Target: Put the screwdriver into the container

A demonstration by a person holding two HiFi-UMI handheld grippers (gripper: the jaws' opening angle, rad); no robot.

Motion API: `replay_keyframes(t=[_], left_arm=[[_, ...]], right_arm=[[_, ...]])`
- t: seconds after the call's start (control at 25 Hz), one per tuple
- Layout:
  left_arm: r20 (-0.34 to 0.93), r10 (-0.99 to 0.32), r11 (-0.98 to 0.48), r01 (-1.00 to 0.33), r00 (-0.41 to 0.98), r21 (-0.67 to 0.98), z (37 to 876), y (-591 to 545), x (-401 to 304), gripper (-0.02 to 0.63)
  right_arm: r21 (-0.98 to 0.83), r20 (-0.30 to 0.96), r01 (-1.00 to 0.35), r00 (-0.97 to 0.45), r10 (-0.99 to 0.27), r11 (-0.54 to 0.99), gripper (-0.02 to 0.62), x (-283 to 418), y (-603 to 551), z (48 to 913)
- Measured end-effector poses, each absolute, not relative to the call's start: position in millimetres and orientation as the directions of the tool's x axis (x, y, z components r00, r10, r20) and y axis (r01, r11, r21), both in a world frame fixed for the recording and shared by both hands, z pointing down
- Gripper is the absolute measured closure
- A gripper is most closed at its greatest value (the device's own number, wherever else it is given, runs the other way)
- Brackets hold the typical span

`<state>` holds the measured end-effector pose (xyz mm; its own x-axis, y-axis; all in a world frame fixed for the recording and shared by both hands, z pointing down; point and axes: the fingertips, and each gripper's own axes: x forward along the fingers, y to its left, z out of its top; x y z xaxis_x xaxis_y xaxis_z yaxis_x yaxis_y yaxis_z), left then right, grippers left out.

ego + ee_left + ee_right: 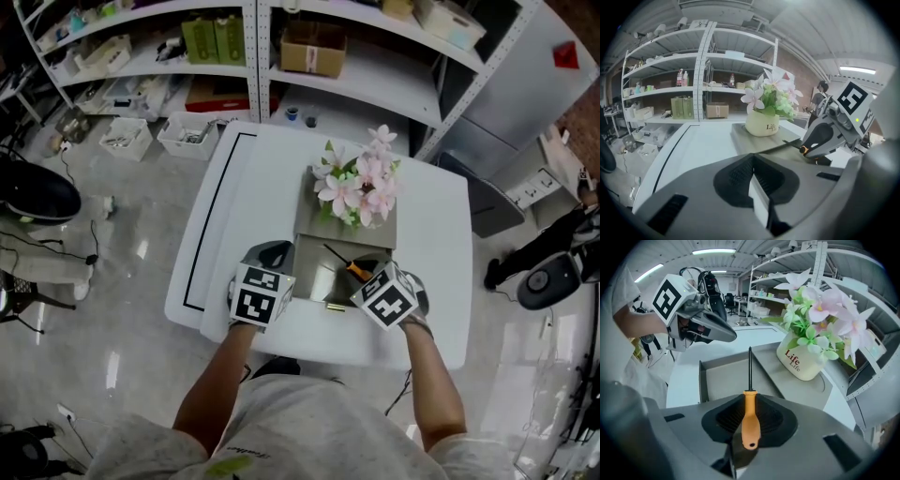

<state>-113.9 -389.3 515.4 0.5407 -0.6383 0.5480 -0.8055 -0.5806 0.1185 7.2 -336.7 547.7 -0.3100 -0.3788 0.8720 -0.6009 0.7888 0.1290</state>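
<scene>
Over the near half of the white tabletop (246,187), your right tongs (750,401) are clamped on the handle of the orange-handled screwdriver (750,423). The jaws press the handle from both sides. Its thin dark shaft points straight ahead, out over the open floor of the grey rectangular container (701,380). You hold the tool above that box, not in it, and no view shows whether the tip touches anything.

Your left tongs (752,171) are squeezed fully together with nothing between them. They sit just beside the container's left wall, level with your other tool, and their marker cube faces up in the head view.

Beyond the open compartment a flat grey slab (806,390) adjoins the container. It carries a cream ceramic pot of pink and white artificial flowers (799,359), upright and well clear of the screwdriver's shaft.

White metal shelving (258,56) with boxes and bottles stands behind the tabletop.
</scene>
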Motion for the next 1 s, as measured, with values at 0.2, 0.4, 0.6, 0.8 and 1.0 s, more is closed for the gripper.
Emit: replay_keyframes(t=[0.2,0.4,0.6,0.8,1.0], left_arm=[[0.552,-0.630,-0.591,-0.798,0.546,0.114,518,-395,-116,0.603],[0.557,-0.613,-0.607,-0.785,0.560,0.122,522,-398,-113,0.603],[0.559,-0.606,-0.616,-0.778,0.566,0.121,524,-402,-113,0.603],[0.559,-0.604,-0.618,-0.777,0.568,0.122,525,-402,-112,0.603],[0.556,-0.610,-0.611,-0.782,0.564,0.123,523,-401,-116,0.603]], right_arm=[[0.131,0.909,-0.567,-0.257,-0.326,0.813,0.520,5,-335,564],[0.127,0.932,-0.536,-0.222,-0.285,0.834,0.520,3,-334,577],[0.126,0.948,-0.511,-0.191,-0.256,0.850,0.518,2,-335,587],[0.117,0.958,-0.488,-0.174,-0.228,0.865,0.517,1,-335,594],[0.120,0.957,-0.483,-0.177,-0.231,0.867,0.514,0,-335,595]])
